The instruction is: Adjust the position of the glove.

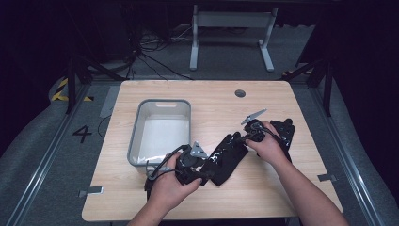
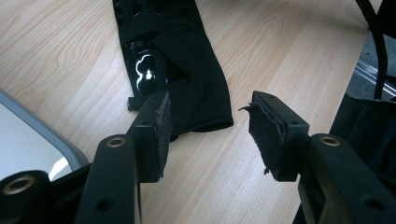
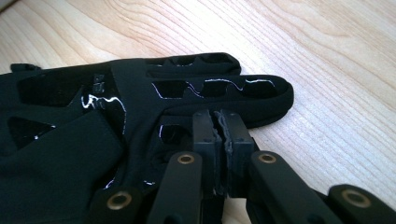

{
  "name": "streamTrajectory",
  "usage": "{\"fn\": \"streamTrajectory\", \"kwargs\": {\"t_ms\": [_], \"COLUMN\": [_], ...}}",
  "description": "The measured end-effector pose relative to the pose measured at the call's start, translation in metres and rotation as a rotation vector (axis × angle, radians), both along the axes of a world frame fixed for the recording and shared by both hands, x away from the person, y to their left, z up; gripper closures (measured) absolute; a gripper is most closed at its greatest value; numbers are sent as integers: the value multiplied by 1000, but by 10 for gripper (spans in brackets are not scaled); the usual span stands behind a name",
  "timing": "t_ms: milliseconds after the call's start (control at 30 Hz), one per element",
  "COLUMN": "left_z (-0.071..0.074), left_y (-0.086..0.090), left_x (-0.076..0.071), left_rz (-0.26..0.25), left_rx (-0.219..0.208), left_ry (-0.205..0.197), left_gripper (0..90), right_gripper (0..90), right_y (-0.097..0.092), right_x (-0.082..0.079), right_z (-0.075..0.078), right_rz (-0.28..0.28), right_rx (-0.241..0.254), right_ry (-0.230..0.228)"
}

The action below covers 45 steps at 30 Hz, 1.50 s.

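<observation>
Glove (image 1: 227,157) (black, glossy patches) lies flat on wooden counter (image 1: 211,101), just right of grey bin (image 1: 162,129). Right tongs (image 3: 219,135) closed at its finger end; whether fabric is pinched, cannot tell. Left tongs (image 2: 210,128) wide apart over its cuff. Second glove (image 1: 284,132) beside right hand (image 1: 268,146).

The table (image 1: 282,188) is lit from above and looks bright, but the room around it is very dark, almost black. The high view is a bit soft and grainy. Both gripper views are bright and warm. White glare shines on the shiny parts of the glove (image 2: 144,70). The black cloth hides its details. The near jaws look a little blurry.
</observation>
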<state>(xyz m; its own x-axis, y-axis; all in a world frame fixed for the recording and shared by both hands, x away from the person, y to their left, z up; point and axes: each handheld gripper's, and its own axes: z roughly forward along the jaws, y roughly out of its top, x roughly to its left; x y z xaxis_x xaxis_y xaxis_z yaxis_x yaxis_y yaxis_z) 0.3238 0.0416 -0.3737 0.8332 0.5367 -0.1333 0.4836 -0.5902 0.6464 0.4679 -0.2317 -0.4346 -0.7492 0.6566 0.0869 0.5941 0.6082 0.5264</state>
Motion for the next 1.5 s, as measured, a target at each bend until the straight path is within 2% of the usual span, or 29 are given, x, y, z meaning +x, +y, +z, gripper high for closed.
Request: {"fn": "streamTrajectory", "kwargs": {"t_ms": [67, 233, 433, 600, 767, 833, 900, 933, 967, 1067, 1200, 1333, 1500], "left_z": [-1, -18, -40, -56, -69, -70, -71, -71, -71, -70, -67, -63, -51], "left_y": [-1, -16, -30, -39, -47, -48, -49, -49, -49, -48, -49, -45, -33], "left_x": [0, 2, 6, 10, 13, 13, 13, 13, 13, 15, 12, 11, 9], "left_rz": [9, 37, 41, 32, 31, 31, 30, 35, 41, 42, 47, 37, 29], "left_rx": [3, 61, 102, 113, 161, 163, 181, 196, 196, 197, 220, 209, 190], "left_ry": [3, 25, 57, 95, 100, 94, 71, 53, 49, 45, 26, 30, 21], "left_gripper": [497, 503, 510, 494, 474, 478, 523, 572, 651, 799, 828, 831, 829], "right_gripper": [868, 867, 867, 867, 867, 867, 867, 867, 867, 867, 868, 868, 868], "right_y": [0, -4, -3, -3, -4, -4, -4, -5, -5, -5, -6, -9, -19], "right_x": [-1, -2, -2, -2, -2, -2, -2, -2, -2, -3, -6, -10, -29], "right_z": [1, 2, 1, 1, 0, 0, 0, 1, 1, 3, 7, 14, 32], "right_rz": [-1, 5, 9, 8, 5, 3, 0, 1, 2, 1, 5, 10, 6], "right_rx": [6, 26, 31, 31, 33, 35, 37, 39, 39, 42, 58, 80, 144], "right_ry": [4, 7, 13, 13, 17, 16, 12, 11, 7, 0, -7, -23, -66]}}
